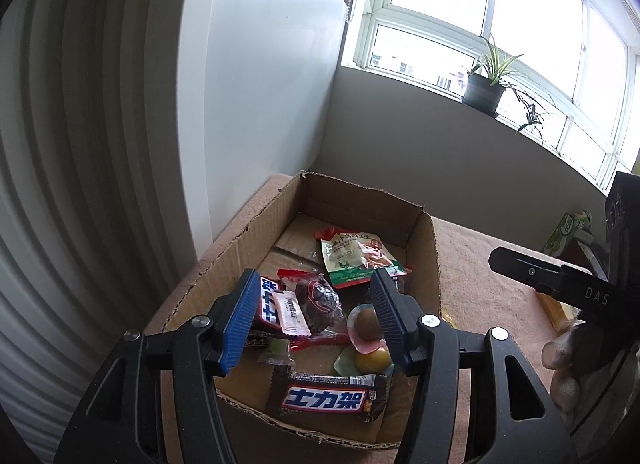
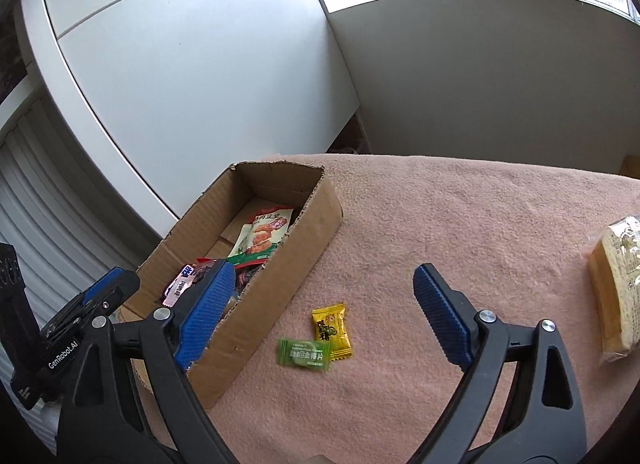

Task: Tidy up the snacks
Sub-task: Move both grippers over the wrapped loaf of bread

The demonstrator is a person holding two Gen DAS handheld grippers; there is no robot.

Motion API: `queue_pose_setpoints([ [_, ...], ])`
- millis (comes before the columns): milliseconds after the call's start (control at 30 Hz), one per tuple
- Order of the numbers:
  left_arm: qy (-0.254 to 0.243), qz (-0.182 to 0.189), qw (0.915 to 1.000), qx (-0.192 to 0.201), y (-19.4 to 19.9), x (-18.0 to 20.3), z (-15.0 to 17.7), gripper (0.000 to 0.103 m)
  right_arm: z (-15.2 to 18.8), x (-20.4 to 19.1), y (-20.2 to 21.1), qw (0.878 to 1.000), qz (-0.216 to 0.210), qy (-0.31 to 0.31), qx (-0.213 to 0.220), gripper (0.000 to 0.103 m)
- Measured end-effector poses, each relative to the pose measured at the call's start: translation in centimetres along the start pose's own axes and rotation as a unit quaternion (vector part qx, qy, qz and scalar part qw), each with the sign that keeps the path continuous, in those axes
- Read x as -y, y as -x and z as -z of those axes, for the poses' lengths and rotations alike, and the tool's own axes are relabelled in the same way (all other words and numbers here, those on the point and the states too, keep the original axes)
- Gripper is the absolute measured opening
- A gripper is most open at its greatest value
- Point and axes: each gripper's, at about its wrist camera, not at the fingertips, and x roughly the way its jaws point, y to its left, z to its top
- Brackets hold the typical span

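A cardboard box (image 1: 424, 260) holds several snacks: a Snickers bar (image 1: 328, 400) at the front, another bar (image 1: 272, 304), a green and red pouch (image 1: 352, 256) and small candies (image 1: 368, 344). My left gripper (image 1: 316, 316) is open and empty above the box. In the right wrist view the box (image 2: 288, 264) is at the left. A green candy (image 2: 304, 352) and a yellow candy (image 2: 332, 328) lie on the pink cloth (image 2: 460, 223) beside it. My right gripper (image 2: 324, 312) is open and empty just above the two candies.
A yellow cake pack (image 2: 616, 292) lies at the cloth's right edge. A green carton (image 1: 568, 232) stands at the far right. White cabinet panels (image 2: 200, 83) rise behind the box. A potted plant (image 1: 484, 87) sits on the windowsill.
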Motion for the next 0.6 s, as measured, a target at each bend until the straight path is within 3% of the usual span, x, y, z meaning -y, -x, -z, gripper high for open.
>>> queue_pose_setpoints([
  [233,-0.021,0.026,0.9995,0.001,0.3,2.9,0.3,0.056,0.8,4.2,3.4,0.999,0.03,-0.024,0.025,0.093],
  [600,-0.07,0.085,0.9936,-0.026,-0.8,11.6,2.1,0.056,1.2,12.9,9.6,0.988,0.11,-0.081,0.077,0.093],
])
